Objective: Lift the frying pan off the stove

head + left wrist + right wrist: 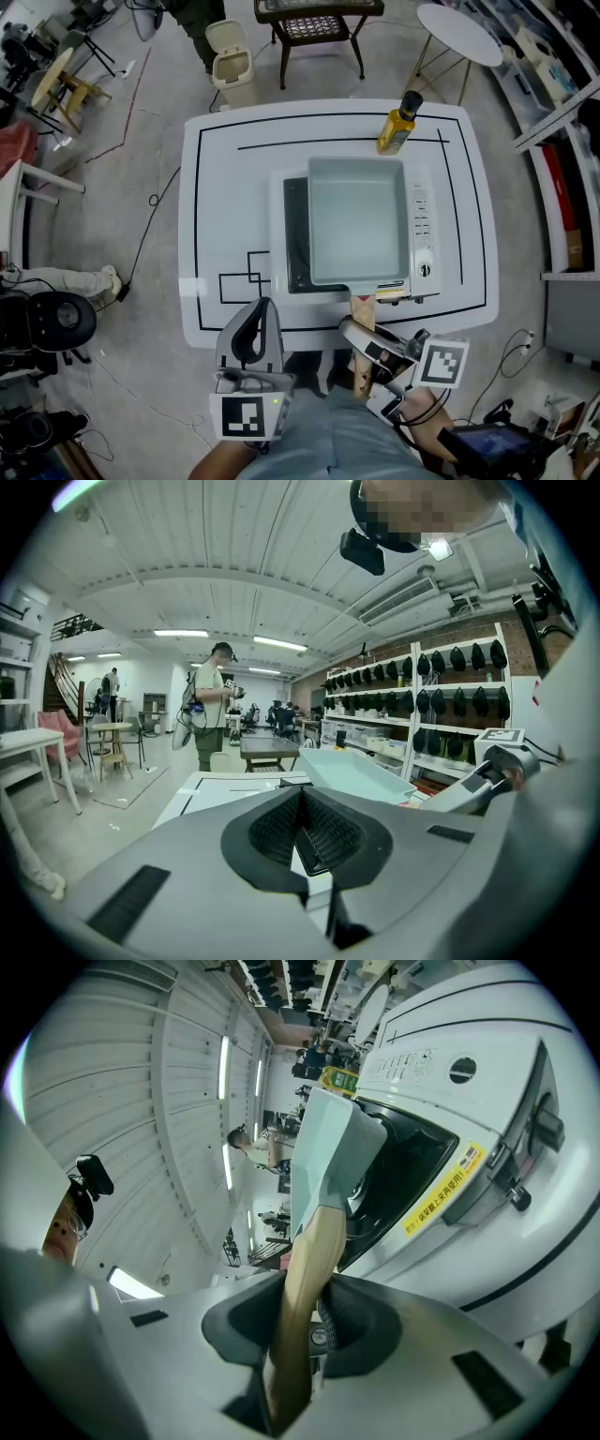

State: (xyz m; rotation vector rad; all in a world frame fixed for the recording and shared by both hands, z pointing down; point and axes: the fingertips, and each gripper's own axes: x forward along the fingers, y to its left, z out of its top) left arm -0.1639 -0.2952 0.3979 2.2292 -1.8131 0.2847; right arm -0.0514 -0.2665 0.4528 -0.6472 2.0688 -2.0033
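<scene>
A square pale-teal frying pan point(356, 220) sits over the dark top of a white stove point(427, 244) in the middle of the white table point(225, 187). Whether the pan rests on the stove or hangs just above it I cannot tell. Its wooden handle point(362, 314) points toward me over the table's front edge. My right gripper point(361, 337) is shut on that handle; in the right gripper view the handle point(305, 1279) runs between the pads up to the pan point(328, 1147). My left gripper point(260, 309) hovers at the front edge, left of the handle, shut and holding nothing point(300, 794).
A yellow oil bottle point(398, 122) stands behind the stove at the table's back. Beyond the table are a lidded bin point(232, 64), a dark side table point(317, 23) and a round white table point(457, 33). A person point(211, 705) stands far behind; shelving lines the right.
</scene>
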